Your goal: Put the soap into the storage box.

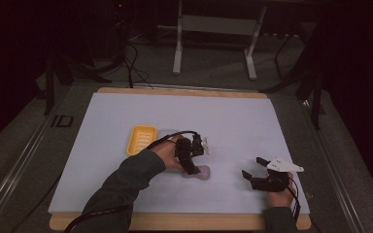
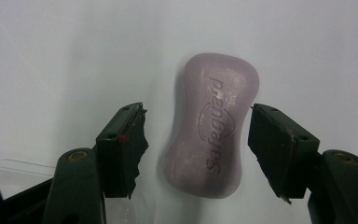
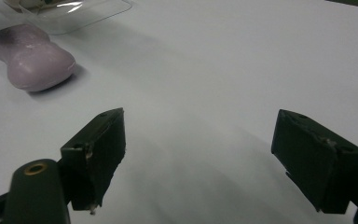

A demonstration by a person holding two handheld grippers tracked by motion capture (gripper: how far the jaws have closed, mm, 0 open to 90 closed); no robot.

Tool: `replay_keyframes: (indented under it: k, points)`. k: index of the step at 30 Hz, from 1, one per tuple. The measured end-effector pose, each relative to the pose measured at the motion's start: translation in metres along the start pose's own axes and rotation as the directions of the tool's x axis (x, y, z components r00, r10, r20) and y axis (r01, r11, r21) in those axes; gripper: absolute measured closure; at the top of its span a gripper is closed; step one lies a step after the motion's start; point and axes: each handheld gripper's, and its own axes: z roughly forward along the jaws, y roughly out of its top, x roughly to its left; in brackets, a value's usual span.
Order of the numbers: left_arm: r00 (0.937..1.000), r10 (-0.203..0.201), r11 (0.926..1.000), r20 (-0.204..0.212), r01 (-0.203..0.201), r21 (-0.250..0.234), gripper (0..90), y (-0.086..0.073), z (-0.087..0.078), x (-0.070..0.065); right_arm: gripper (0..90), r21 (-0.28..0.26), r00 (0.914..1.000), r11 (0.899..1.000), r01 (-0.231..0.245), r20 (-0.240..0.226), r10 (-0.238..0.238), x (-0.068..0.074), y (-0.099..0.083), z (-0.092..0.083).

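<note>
While the left gripper (image 2: 198,140) straddles the lilac, waisted soap bar (image 2: 209,126) with jaws apart, untouching, the right gripper (image 3: 200,158) stands wide open.

Both my grippers open, low over the table.
Left gripper (image 1: 197,167) points toward five o'clock; right gripper (image 1: 252,167) toward ten, jaws spread wide.

Dark grey-green sleeves cover both forearms; each black plastic gripper, left (image 1: 193,154) and right (image 1: 261,171), trails a black cable, the right topped by a pale three-cornered plate.
</note>
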Motion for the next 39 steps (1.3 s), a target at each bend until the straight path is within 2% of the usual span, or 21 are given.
replay_keyframes:
  k: [9,14,17,24,27,33,39]
  points:
    - [0.9996,0.016,0.9997,0.023,-0.016,0.019,36.5,0.003,0.011,-0.003,17.4,0.0,1.0,1.0,-0.001,0.0,0.001,0.0,0.0,0.0]
    - [0.9998,0.019,0.9995,0.007,-0.019,0.026,29.7,0.005,0.016,-0.004,17.4,-0.002,1.0,1.0,-0.002,-0.001,0.002,0.0,0.0,0.0]
    - [0.9997,0.017,0.9996,0.02,-0.017,0.021,27.8,0.005,0.019,-0.003,17.4,-0.001,1.0,1.0,-0.002,-0.001,0.002,0.0,0.0,0.0]
    - [0.9988,0.033,0.9989,0.038,-0.034,0.033,27.9,0.005,0.024,-0.004,17.4,-0.002,1.0,1.0,-0.001,-0.001,0.001,0.0,0.0,0.0]
    - [0.9988,0.021,0.9992,0.043,-0.023,0.034,28.5,0.004,0.026,-0.003,17.4,-0.001,1.0,1.0,-0.002,-0.001,0.002,0.0,0.0,0.0]
    - [0.9987,0.027,0.9986,0.044,-0.029,0.044,28.6,0.003,0.031,-0.002,17.4,-0.001,1.0,1.0,-0.001,-0.001,0.001,0.0,0.0,0.0]
    - [0.9981,0.016,0.9977,0.06,-0.02,0.065,29.8,0.002,0.039,-0.004,17.4,0.0,1.0,1.0,-0.001,-0.001,0.001,0.0,0.0,0.0]
